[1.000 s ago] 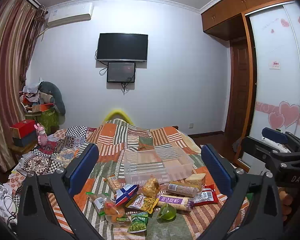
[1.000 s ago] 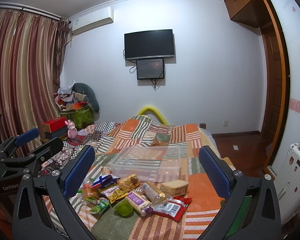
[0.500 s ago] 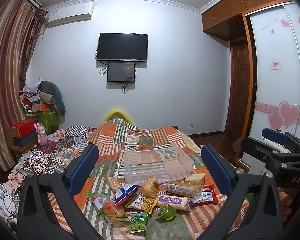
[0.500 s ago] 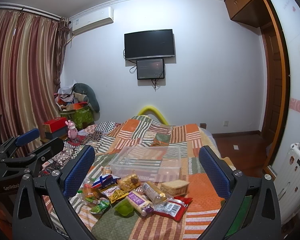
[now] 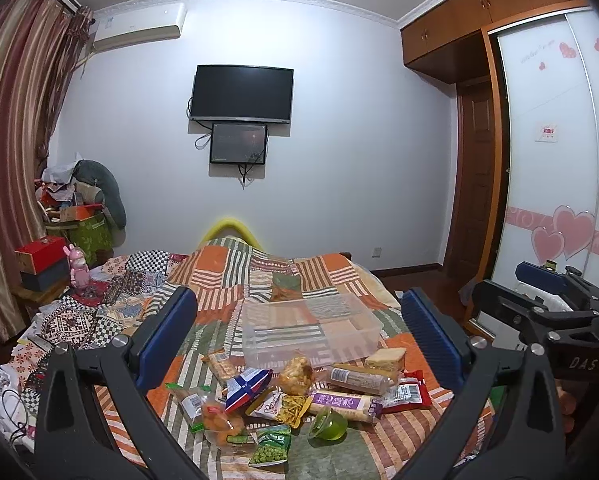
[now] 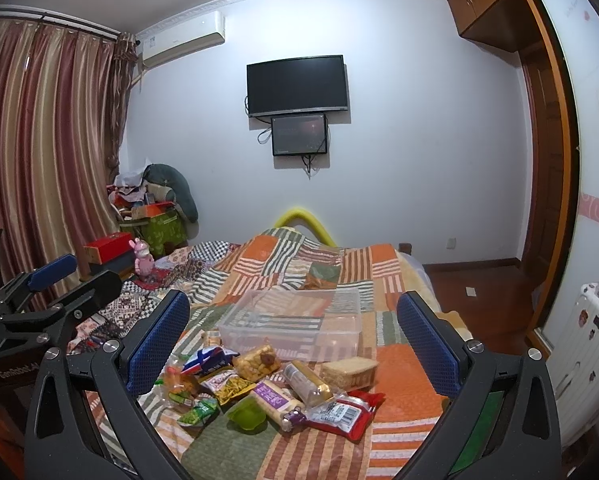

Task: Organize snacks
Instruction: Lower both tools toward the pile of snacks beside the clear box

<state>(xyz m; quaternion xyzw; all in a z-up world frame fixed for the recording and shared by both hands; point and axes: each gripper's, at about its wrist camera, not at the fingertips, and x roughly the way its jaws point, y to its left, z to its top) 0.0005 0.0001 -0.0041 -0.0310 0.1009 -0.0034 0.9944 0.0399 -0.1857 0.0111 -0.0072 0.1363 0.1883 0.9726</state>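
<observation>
A clear plastic bin [image 5: 311, 336] [image 6: 295, 326] sits empty on the patchwork bedspread [image 5: 235, 276]. In front of it lies a heap of snacks: a red packet [image 5: 405, 394] [image 6: 339, 414], a purple-labelled roll [image 5: 343, 402] [image 6: 277, 398], a green jelly cup [image 5: 327, 428] [image 6: 246, 414], a green pea bag [image 5: 270, 446], a blue-red bag [image 5: 245, 386] and a cake slice [image 5: 385, 358] [image 6: 349, 370]. My left gripper [image 5: 299, 340] and right gripper [image 6: 293, 340] are both open and empty, held above the bed short of the snacks.
A nightstand with a red box [image 5: 39, 254] and pink toy [image 5: 77, 270] stands left of the bed. Curtains hang at left, a wardrobe [image 5: 551, 160] and door at right. A white radiator [image 6: 587, 360] stands right of the bed.
</observation>
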